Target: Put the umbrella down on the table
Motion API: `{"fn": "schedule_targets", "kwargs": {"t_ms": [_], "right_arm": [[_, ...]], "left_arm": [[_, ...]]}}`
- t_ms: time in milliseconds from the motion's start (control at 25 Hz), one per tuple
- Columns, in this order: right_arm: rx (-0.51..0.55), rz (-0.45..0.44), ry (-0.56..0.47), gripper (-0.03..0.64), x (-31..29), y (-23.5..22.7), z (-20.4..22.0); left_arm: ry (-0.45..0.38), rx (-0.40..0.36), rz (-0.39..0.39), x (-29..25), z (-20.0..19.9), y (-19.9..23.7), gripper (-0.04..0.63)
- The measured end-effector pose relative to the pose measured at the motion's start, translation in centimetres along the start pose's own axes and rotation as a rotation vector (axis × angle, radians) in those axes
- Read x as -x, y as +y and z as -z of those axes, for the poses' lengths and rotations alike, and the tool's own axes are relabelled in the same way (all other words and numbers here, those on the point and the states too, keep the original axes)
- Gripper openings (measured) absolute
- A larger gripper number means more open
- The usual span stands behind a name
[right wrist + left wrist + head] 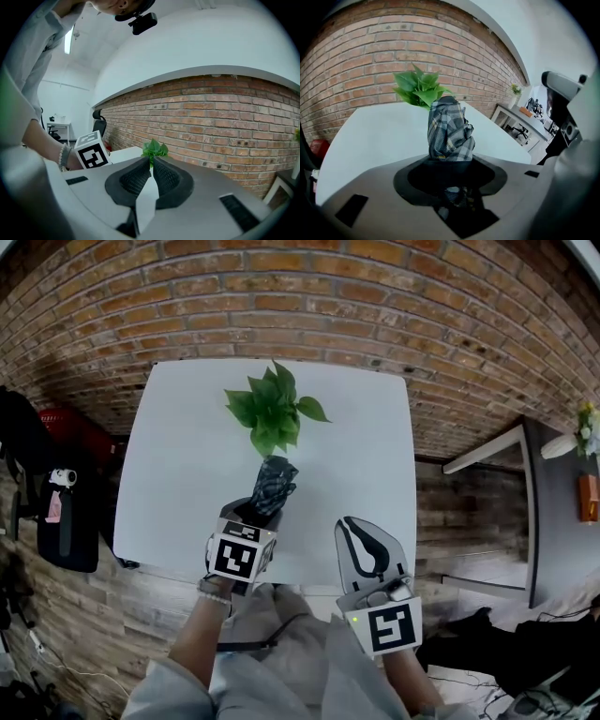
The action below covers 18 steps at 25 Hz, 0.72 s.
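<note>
Being gripped by the left gripper (261,515) (right gripper (366,545) closed, empty), the umbrella (275,484) can be bumped into the plant (272,413) at twelve o'clock.

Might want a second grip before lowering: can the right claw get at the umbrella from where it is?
Probably yes. The umbrella sticks out of the left claw, and nothing stands between it and the right claw alongside. The right jaws are together, though, so they would need opening first.
</note>
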State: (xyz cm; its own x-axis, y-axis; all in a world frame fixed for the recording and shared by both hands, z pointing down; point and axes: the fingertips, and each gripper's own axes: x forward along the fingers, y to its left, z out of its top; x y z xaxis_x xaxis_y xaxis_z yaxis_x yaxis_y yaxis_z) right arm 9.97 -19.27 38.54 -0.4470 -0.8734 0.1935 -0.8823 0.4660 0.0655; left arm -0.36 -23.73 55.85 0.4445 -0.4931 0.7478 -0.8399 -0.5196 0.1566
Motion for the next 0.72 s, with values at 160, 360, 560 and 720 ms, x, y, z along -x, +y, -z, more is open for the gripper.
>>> {"fn": "schedule_targets", "kwargs": {"t_ms": [160,360,560,720], "right_arm": [[0.009,-0.008,0.003,0.054,-0.6,0.1,0.3],[0.004,-0.02,0.009,0.054,-1.1,0.5,0.2],[0.005,-0.028,0.017,0.054,-1.3,0.8,0.4],[0.004,-0.024,0.03,0.054,-1.5,0.7,0.8]], "left_arm": [[0.076,-0.019,-0.036,-1.9,1.1,1.2,0.219],[0.172,-0.011,-0.074,-3.5,2.5,2.3,0.219],[0.23,-0.025,-0.091,-4.7,3.3,2.8,0.224],[0.247,-0.03,-0.101,-5.4,3.6,3.1,0.233]]}}
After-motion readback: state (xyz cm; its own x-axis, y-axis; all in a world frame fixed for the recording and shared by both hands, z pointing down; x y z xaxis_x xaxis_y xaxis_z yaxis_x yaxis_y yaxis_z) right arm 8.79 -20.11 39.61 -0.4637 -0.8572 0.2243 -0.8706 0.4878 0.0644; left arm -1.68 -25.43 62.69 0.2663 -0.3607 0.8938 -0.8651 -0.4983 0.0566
